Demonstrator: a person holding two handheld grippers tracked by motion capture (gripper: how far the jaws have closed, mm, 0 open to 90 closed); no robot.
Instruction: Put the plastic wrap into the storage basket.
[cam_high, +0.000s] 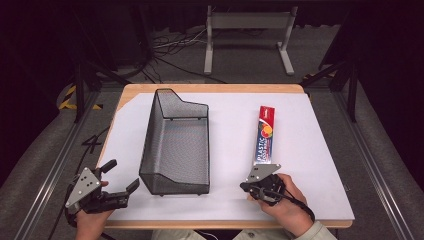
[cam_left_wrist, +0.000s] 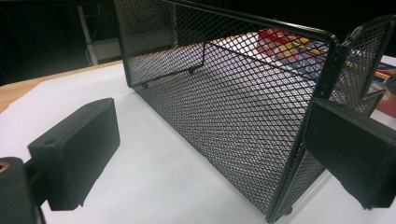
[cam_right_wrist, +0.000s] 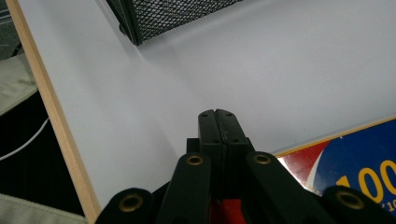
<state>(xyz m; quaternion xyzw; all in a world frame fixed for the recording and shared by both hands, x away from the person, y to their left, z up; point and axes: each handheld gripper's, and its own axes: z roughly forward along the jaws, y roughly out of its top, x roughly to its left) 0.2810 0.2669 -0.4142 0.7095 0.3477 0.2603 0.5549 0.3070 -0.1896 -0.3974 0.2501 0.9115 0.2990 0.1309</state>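
The left gripper (cam_high: 120, 182), jaws spread wide, sits at the mesh basket's (cam_high: 175, 145) seven o'clock corner. The right gripper (cam_right_wrist: 217, 116), jaws pressed together and empty, rests beside the plastic-wrap box (cam_high: 266, 135) at three o'clock; pushing could skid the box away.

- 1 black wire-mesh basket (cam_high: 175, 145)
- 1 long red-and-blue plastic-wrap box (cam_high: 266, 135)
- 2 black handheld grippers: left gripper (cam_high: 120, 181), right gripper (cam_high: 248, 187)
- 1 white surface (cam_high: 310, 150)
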